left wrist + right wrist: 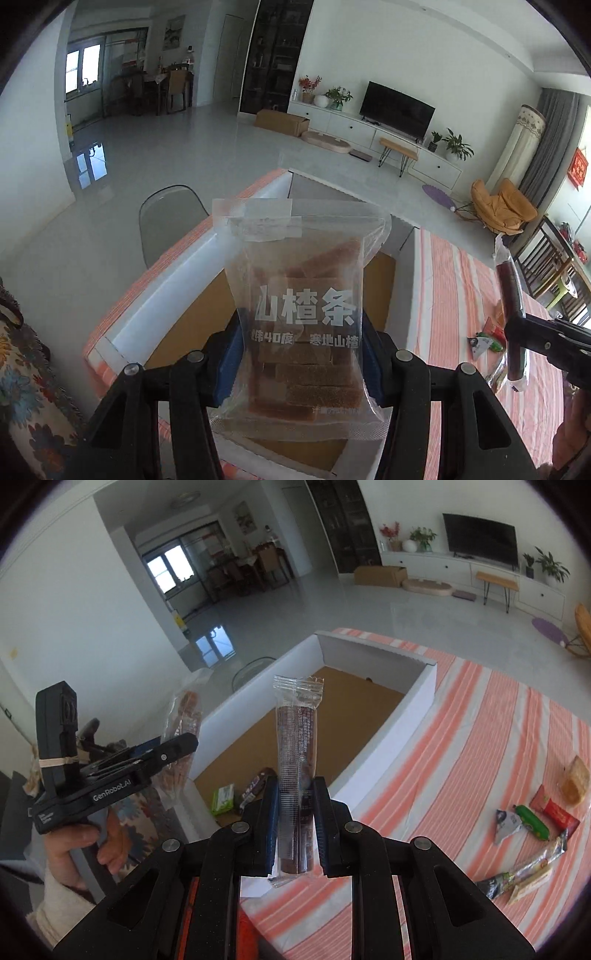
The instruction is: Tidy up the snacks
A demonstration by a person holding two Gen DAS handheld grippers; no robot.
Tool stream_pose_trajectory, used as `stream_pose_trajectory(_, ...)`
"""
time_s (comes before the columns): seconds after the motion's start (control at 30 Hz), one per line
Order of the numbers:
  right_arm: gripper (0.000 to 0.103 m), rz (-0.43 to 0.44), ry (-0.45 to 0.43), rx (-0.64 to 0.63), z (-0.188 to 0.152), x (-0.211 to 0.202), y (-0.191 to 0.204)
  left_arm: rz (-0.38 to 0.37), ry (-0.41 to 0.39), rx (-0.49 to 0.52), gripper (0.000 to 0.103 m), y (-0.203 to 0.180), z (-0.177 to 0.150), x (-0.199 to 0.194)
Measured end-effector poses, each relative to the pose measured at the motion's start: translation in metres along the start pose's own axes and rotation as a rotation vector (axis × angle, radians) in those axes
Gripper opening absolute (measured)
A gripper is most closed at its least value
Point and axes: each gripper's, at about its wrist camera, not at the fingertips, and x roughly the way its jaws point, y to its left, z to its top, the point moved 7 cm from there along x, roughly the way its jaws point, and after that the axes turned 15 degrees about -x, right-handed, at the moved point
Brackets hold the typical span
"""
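Observation:
My left gripper (301, 354) is shut on a clear bag of brown hawthorn strips (303, 317) with white Chinese print, held upright above the white cardboard box (177, 280). My right gripper (295, 812) is shut on a long dark snack stick in a clear wrapper (297, 753), held upright over the near end of the box (417, 686). The right gripper also shows at the right of the left wrist view (517, 325), and the left gripper with its bag at the left of the right wrist view (177, 753). Two small packets (240, 794) lie on the box's brown floor.
The box sits on a table with an orange-and-white striped cloth (480, 738). Several loose snack packets (535, 819) lie on the cloth at the right. A grey chair (170, 221) stands beyond the table. A patterned sofa (22, 369) is at the left.

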Motion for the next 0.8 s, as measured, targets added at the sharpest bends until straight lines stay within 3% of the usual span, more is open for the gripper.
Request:
stream_pose_trajectory(0.07,0.022,0.013,0.012,-0.002,0.008,0.026,0.01,0.084,0.018,-0.006,0.061,0.028,-0.002,0.024)
stream_pose_trajectory(0.13,0.044,0.008,0.03,0.001,0.007,0.041,0.014,0.137,0.023,-0.017,0.07,0.047,-0.009,0.041)
stream_pose_trajectory(0.17,0.064,0.002,0.015,0.006,0.005,0.04,0.012,0.144,0.019,-0.025,0.073,0.054,-0.014,0.044)
stream_pose_trajectory(0.27,0.065,-0.025,-0.014,0.01,-0.013,0.025,-0.002,0.116,-0.004,-0.05,0.08,0.062,-0.023,0.041)
stream_pose_trajectory(0.37,0.066,-0.132,-0.001,0.028,-0.046,0.004,-0.043,0.056,-0.019,-0.028,0.08,0.043,-0.035,0.033)
stream_pose_trajectory(0.53,0.07,-0.359,0.076,0.12,-0.144,-0.037,-0.144,-0.076,0.02,0.066,0.086,-0.032,-0.071,0.034)
stream_pose_trajectory(0.7,0.07,-0.593,0.171,0.249,-0.27,-0.101,-0.236,-0.016,0.084,0.232,0.086,-0.092,-0.119,0.062)
stream_pose_trajectory(0.8,0.07,-0.68,0.214,0.315,-0.331,-0.136,-0.272,0.073,0.032,0.304,0.086,-0.106,-0.132,0.064)
